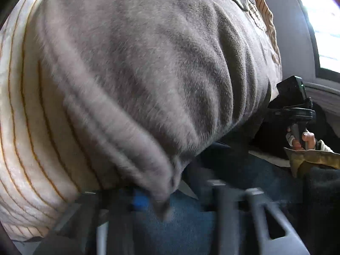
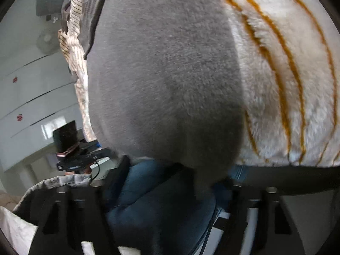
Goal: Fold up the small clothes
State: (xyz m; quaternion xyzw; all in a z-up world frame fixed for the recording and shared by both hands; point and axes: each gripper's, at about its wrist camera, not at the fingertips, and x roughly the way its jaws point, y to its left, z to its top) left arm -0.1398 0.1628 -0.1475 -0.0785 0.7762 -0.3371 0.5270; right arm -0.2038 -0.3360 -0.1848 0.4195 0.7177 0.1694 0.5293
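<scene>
Grip comes first here. The grey fleece garment (image 1: 159, 74) lies spread over a cream blanket with orange stripes (image 1: 23, 140), and its near edge hangs off toward the person's blue jeans (image 1: 182, 229).

In the left wrist view a corner of that edge tapers to a point right at the left claw (image 1: 167, 195). The picture is smeared, but the corner reads as pinched between fingers that have come together.

The right claw (image 2: 165, 189) looks spread. Its two fingers stand well apart, and a rounded fold of the grey cloth sags between them with no pad visibly pressing on it.

I judge the step to be taking hold of the near hem at two points, ready for a fold away from the person.

- The right side should close only once the hem sits well in between its fingers. Fleece is thick and springy, so a shallow nip on the pile alone may slip.
- It should catch the grey layer alone. The striped blanket lies directly beneath and could easily be picked up with it.
- The two holds should be level with each other along the hem, so that the fold line runs straight.
- Both hands should lift together and keep the cloth lightly taut between them. The wrinkles across the middle will otherwise be pressed into the fold.
</scene>
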